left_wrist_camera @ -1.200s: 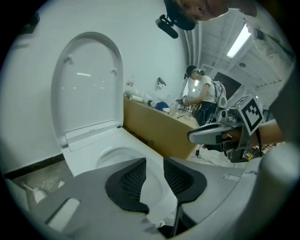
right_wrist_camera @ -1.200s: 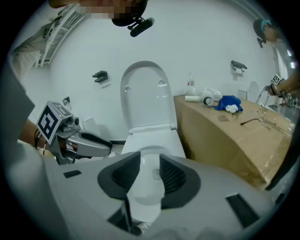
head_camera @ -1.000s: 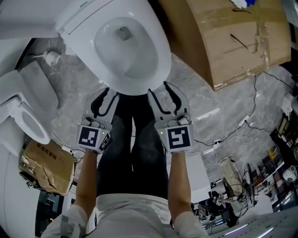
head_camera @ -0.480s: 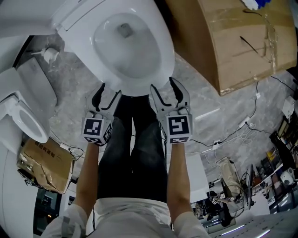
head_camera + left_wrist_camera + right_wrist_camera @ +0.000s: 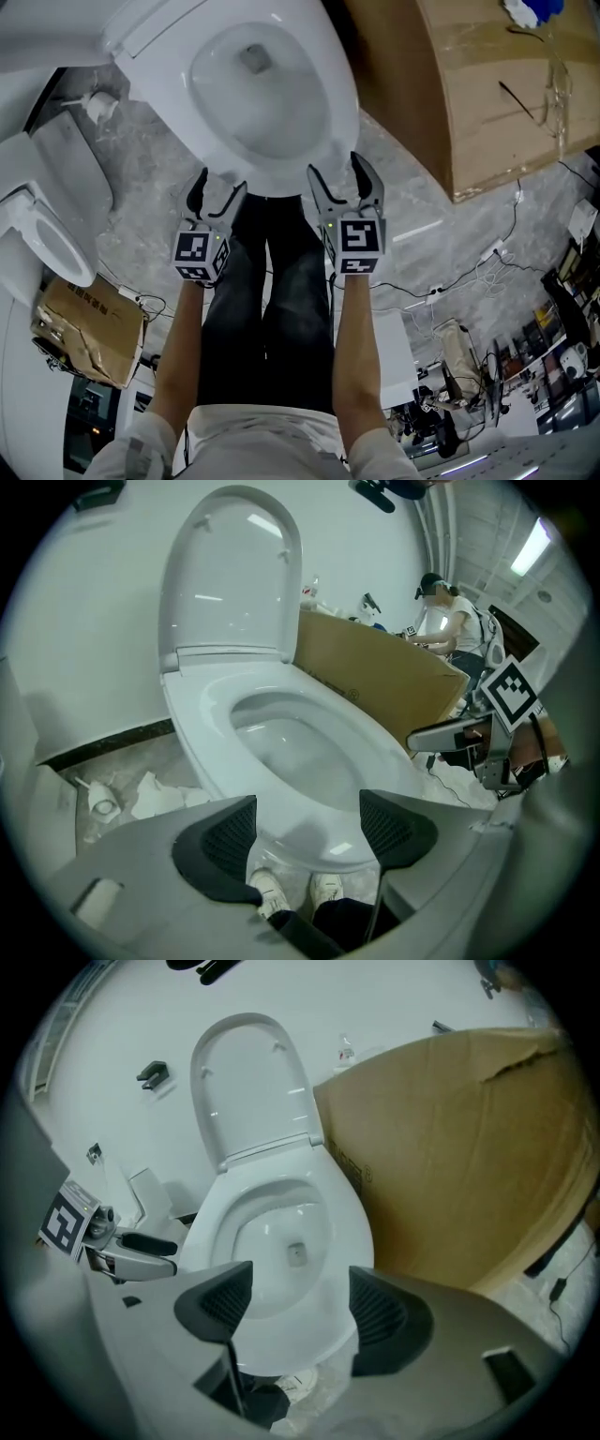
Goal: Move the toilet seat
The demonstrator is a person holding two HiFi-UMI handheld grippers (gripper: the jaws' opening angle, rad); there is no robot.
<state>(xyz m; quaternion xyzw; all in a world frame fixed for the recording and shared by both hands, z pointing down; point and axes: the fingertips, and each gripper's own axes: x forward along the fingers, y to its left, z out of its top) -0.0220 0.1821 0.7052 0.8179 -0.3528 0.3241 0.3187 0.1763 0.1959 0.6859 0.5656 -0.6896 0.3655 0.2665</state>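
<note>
A white toilet stands with its seat [image 5: 330, 131] down on the bowl and its lid [image 5: 230, 574] upright against the wall. My left gripper [image 5: 217, 190] is at the front left of the rim and my right gripper [image 5: 339, 173] at the front right. Both point down at the seat's front edge. In the left gripper view the seat [image 5: 375, 752] front shows between the spread pads of the left gripper [image 5: 309, 832], and no pad presses on it. The right gripper [image 5: 300, 1307] frames the seat [image 5: 349, 1241] the same way. Both sets of jaws have just been opening and both grippers are open.
A large cardboard box [image 5: 469, 84] stands right of the toilet. A second toilet [image 5: 47, 244] and a torn carton [image 5: 84, 328] are at the left. Cables [image 5: 469, 272] run over the marble floor at the right. The person's legs [image 5: 272, 300] stand before the bowl.
Both grippers have sunk toward the front rim of the toilet, and their jaws have spread wider. The seat and lid have not moved.
</note>
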